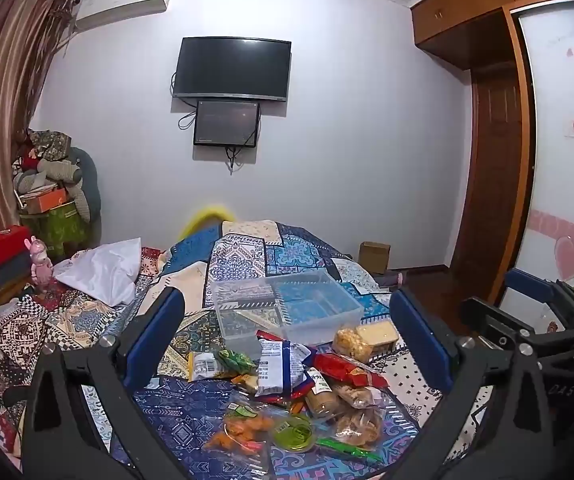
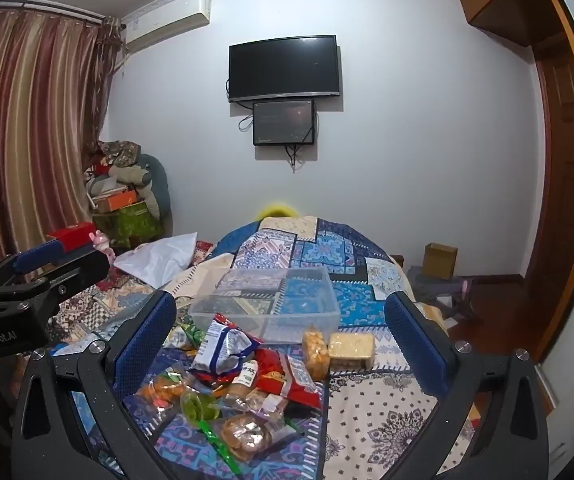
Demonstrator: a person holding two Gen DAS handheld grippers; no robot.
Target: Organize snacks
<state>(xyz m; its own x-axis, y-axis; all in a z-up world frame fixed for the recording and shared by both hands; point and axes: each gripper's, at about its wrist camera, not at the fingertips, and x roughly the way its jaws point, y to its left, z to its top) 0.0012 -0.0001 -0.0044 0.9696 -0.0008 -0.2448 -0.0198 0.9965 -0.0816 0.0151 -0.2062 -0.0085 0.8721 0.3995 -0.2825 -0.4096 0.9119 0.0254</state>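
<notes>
Left gripper [image 1: 287,336]: wide apart, holding nothing, up above the snack pile.
Right gripper [image 2: 279,332]: wide apart too, holding nothing, just right of the left one.
Snack pile [image 1: 299,392]: many small bags heaped on the bed [image 1: 243,252], near the grippers.
Clear box [image 1: 287,304]: on the quilt just behind the pile, nothing in it.
Yellow cake packs [image 2: 351,346]: right of the pile, touching the box's near wall.
TV [image 1: 233,68]: on the far wall.
</notes>
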